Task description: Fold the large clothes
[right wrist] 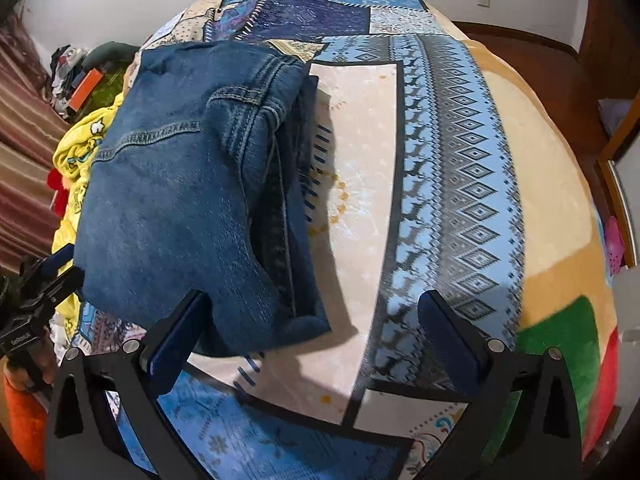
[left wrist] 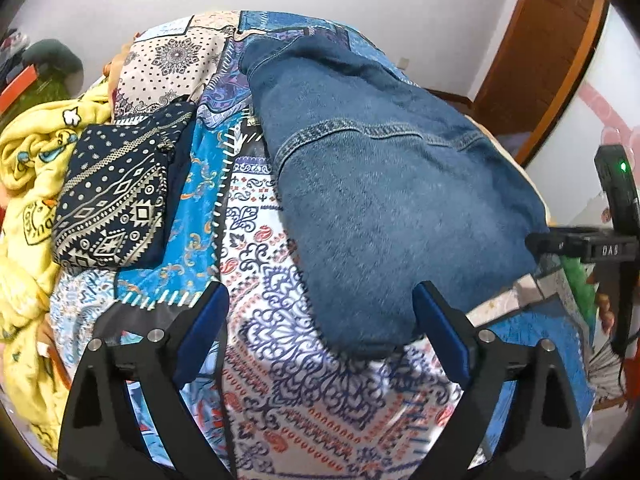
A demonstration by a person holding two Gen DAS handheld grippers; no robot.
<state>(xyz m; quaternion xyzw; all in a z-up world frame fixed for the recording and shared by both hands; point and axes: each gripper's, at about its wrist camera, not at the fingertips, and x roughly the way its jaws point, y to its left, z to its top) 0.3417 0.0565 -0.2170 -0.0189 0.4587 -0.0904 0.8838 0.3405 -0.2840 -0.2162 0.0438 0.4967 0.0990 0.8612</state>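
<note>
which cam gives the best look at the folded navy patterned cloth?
Left wrist. The folded navy patterned cloth lies fully in view there on the patchwork bedspread, between the yellow blanket and the folded jeans. The right wrist view shows none of it.

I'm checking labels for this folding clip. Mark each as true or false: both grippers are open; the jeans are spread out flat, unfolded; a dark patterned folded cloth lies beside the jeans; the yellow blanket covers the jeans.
1. Both grippers are open. True: the left gripper and right gripper hold nothing.
2. The jeans are spread out unfolded. False: they lie folded in layers.
3. A dark patterned folded cloth lies beside the jeans. True.
4. The yellow blanket covers the jeans. False: it is bunched off to the side.
</note>
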